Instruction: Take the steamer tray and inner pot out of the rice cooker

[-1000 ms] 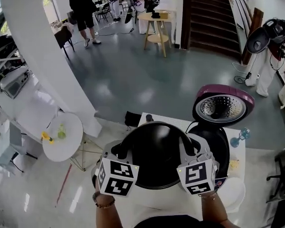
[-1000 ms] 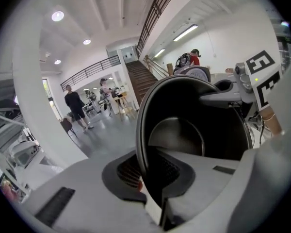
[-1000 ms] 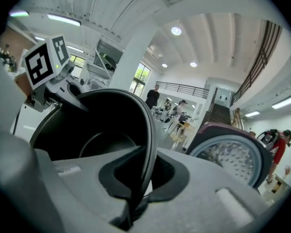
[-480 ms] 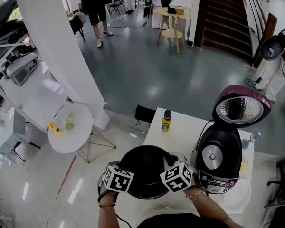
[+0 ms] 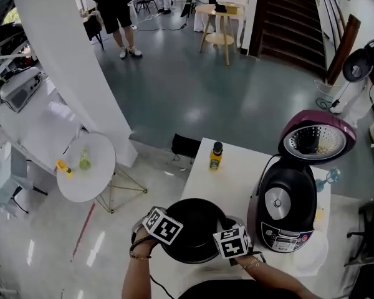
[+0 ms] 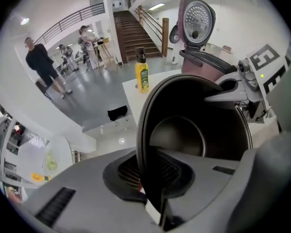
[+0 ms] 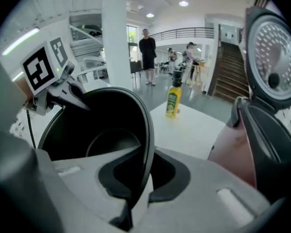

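Inner pot point(image 5: 196, 226): out of the rice cooker point(image 5: 287, 207), much lower than a second ago, now low over the tabletop point(image 5: 237, 164), left of the cooker.
Left claw point(image 6: 148, 178): pinched tight on the pot's rim.
Right claw point(image 7: 136, 188): pinched tight on the other side of the rim.
What it means: pot is out; it likely just needs putting down.

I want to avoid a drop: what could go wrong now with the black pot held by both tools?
The left tool and right tool each pinch only the thin rim of the inner pot; it might slip or tilt if one grip loosens.
In the head view the pot seems close to the left edge of the table; set down there, it could tip off.
The right tool is near the rice cooker and may bump it.
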`<state>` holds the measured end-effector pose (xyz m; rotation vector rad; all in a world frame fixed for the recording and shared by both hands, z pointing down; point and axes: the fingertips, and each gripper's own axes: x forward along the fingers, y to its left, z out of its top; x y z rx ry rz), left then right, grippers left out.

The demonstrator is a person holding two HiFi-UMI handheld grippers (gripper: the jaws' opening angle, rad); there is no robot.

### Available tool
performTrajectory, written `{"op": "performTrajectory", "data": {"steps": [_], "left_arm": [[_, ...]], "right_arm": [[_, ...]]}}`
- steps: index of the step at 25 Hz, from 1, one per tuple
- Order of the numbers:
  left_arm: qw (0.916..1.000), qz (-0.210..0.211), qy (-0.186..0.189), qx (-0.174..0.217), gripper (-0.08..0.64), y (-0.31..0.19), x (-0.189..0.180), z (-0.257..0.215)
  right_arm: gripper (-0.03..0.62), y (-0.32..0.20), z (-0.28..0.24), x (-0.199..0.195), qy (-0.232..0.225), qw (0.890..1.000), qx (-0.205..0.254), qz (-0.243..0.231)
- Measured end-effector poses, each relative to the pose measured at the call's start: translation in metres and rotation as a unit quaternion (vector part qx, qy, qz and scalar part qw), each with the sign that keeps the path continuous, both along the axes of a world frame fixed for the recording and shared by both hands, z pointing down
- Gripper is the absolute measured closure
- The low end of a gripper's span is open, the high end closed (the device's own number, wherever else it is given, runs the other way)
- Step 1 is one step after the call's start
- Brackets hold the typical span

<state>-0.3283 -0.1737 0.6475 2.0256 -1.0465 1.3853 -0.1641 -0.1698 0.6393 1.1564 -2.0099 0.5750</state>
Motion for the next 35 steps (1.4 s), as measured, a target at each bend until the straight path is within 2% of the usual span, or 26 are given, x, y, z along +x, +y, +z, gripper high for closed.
{"op": "performTrajectory", "data": {"steps": [2, 4, 6, 9, 12, 15, 18, 22, 26, 28, 30, 33, 35], "left_arm": [[0.9992, 0.040, -0.004, 0.002, 0.548, -0.018, 0.012, 0.003], [0.9950, 0.096, -0.025, 0.009, 0.554, -0.039, 0.026, 0.005], [0.9859, 0.160, -0.047, 0.014, 0.557, -0.059, 0.044, 0.005], [0.9689, 0.243, -0.048, 0.011, 0.557, -0.084, 0.074, 0.006], [0.9527, 0.301, -0.040, -0.003, 0.554, -0.099, 0.096, 0.014], [0.9410, 0.336, -0.040, -0.012, 0.551, -0.107, 0.113, 0.023], [0.9354, 0.352, -0.027, -0.020, 0.548, -0.113, 0.126, 0.030], [0.9336, 0.357, 0.002, -0.029, 0.541, -0.118, 0.137, 0.036], [0.9341, 0.357, 0.010, -0.014, 0.540, -0.122, 0.140, 0.033], [0.9378, 0.346, 0.019, -0.015, 0.535, -0.121, 0.139, 0.033], [0.9439, 0.329, 0.031, -0.008, 0.529, -0.123, 0.138, 0.031], [0.9534, 0.297, 0.052, -0.005, 0.513, -0.125, 0.134, 0.030], [0.9576, 0.277, 0.079, 0.000, 0.482, -0.127, 0.135, 0.026]], "right_arm": [[0.575, 0.005, 0.010, 0.012, -0.024, 0.998, -0.016, 0.064], [0.563, 0.013, 0.018, 0.018, -0.056, 0.989, -0.046, 0.128], [0.558, 0.019, 0.025, 0.022, -0.086, 0.974, -0.077, 0.193], [0.554, 0.026, 0.033, 0.030, -0.123, 0.943, -0.121, 0.284], [0.533, 0.028, 0.034, 0.032, -0.146, 0.921, -0.147, 0.329], [0.515, 0.028, 0.034, 0.036, -0.158, 0.909, -0.162, 0.351], [0.502, 0.026, 0.032, 0.040, -0.160, 0.901, -0.167, 0.368], [0.480, 0.025, 0.032, 0.041, -0.168, 0.893, -0.172, 0.379], [0.472, 0.023, 0.032, 0.040, -0.171, 0.895, -0.172, 0.374], [0.451, 0.025, 0.032, 0.036, -0.182, 0.897, -0.183, 0.360], [0.328, 0.030, 0.037, 0.032, -0.205, 0.888, -0.209, 0.354], [0.306, 0.038, 0.041, 0.033, -0.232, 0.874, -0.231, 0.358], [0.288, 0.039, 0.036, 0.037, -0.241, 0.875, -0.225, 0.354]]}}
